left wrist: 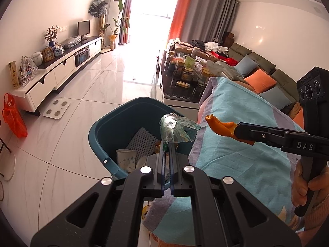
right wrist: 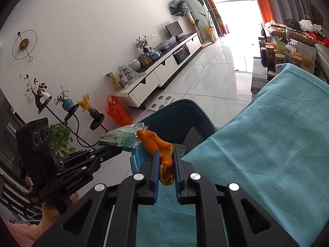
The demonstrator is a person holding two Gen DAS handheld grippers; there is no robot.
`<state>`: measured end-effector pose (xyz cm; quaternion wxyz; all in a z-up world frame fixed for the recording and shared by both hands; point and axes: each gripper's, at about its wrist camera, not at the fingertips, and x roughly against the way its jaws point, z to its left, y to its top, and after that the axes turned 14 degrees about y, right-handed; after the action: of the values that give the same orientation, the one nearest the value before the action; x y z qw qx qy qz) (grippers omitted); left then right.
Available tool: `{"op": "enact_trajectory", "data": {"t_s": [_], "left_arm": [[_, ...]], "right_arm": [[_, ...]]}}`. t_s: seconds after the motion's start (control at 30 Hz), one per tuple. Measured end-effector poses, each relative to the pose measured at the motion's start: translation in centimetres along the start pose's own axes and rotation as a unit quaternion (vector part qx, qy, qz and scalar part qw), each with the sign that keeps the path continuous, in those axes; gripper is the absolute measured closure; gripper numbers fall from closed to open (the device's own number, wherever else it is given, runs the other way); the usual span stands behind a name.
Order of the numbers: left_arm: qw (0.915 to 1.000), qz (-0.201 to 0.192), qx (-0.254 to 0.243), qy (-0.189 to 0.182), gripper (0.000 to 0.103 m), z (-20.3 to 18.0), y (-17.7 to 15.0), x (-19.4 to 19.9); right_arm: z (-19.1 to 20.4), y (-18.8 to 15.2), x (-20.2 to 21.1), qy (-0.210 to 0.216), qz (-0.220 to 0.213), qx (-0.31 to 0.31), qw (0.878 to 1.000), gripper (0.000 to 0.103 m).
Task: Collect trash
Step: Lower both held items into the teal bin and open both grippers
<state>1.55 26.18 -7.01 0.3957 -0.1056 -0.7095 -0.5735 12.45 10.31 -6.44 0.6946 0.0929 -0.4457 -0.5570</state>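
Note:
My left gripper (left wrist: 168, 147) is shut on a crumpled clear-and-green plastic wrapper (left wrist: 176, 129) and holds it above the teal trash bin (left wrist: 102, 127). The wrapper also shows in the right wrist view (right wrist: 120, 139). My right gripper (right wrist: 166, 154) is shut on a piece of orange peel (right wrist: 156, 144), held over the bin's near rim (right wrist: 174, 111) beside the table edge. The peel shows in the left wrist view (left wrist: 221, 126) to the right of the wrapper, above the cloth. The bin holds a white foam net (left wrist: 141, 142) and paper scraps.
A table covered with a light blue cloth (left wrist: 236, 144) stands right of the bin. A dark coffee table with jars (left wrist: 185, 78) and a sofa (left wrist: 267, 78) lie beyond. A white TV cabinet (left wrist: 61, 70), a scale (left wrist: 56, 108) and an orange bag (left wrist: 14, 119) are at the left.

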Motion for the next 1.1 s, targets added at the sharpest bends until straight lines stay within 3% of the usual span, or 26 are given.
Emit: {"op": "enact_trajectory", "data": {"t_s": [1.1], "left_arm": [[0.9999,0.010,0.008,0.012,0.100,0.4,-0.1,-1.3]], "right_arm": [[-0.1,0.4,-2.0,-0.008,0.019,0.005,1.000,0.092]]}}
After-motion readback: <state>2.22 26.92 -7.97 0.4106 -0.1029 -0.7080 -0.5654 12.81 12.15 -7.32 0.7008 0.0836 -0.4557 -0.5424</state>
